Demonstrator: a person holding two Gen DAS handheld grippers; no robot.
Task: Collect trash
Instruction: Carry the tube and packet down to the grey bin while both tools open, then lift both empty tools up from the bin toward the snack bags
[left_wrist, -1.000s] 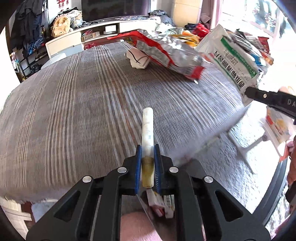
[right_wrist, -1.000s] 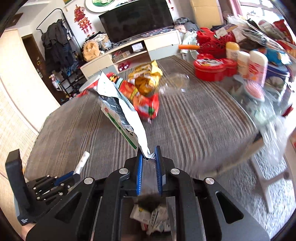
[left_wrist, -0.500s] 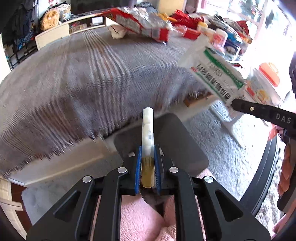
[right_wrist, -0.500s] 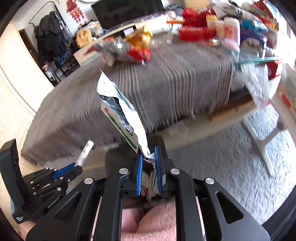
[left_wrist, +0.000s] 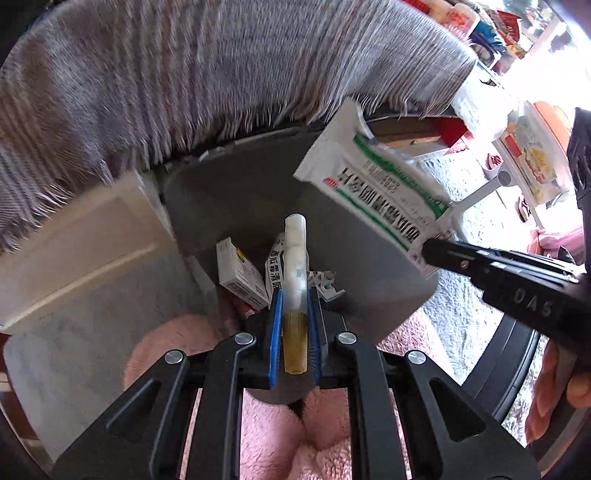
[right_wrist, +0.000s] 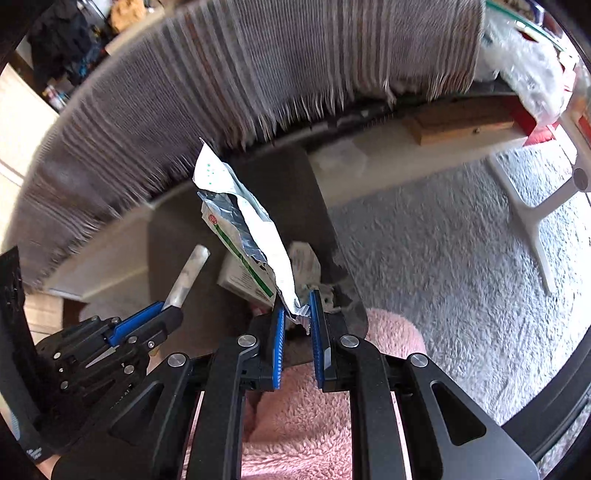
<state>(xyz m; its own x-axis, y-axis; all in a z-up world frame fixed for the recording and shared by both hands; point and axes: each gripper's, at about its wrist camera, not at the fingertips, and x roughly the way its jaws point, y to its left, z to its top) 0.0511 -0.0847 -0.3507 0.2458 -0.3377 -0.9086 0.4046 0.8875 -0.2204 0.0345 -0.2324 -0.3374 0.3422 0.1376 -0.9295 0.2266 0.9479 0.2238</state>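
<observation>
My left gripper (left_wrist: 294, 295) is shut on a white tube with a yellow cap (left_wrist: 294, 266) and holds it over the open grey trash bin (left_wrist: 240, 184). The tube also shows in the right wrist view (right_wrist: 188, 271). My right gripper (right_wrist: 297, 306) holds a white and green foil wrapper (right_wrist: 243, 229) by its lower corner, its blue pads a little apart around it, above the same bin (right_wrist: 295, 184). The wrapper also shows in the left wrist view (left_wrist: 376, 192). A small white box (left_wrist: 238, 275) and crumpled packets lie inside the bin.
The grey striped fringed tablecloth (left_wrist: 184, 74) hangs just beyond the bin. A white table leg (right_wrist: 532, 214) stands on the grey carpet (right_wrist: 443, 258) at the right. Pink fluffy fabric (right_wrist: 295, 424) lies under both grippers. A wooden box (right_wrist: 458, 125) sits under the table.
Both grippers have come down off the table and tilted over the bin, still holding the tube and the wrapper. The bin's inside and its contents now show.
</observation>
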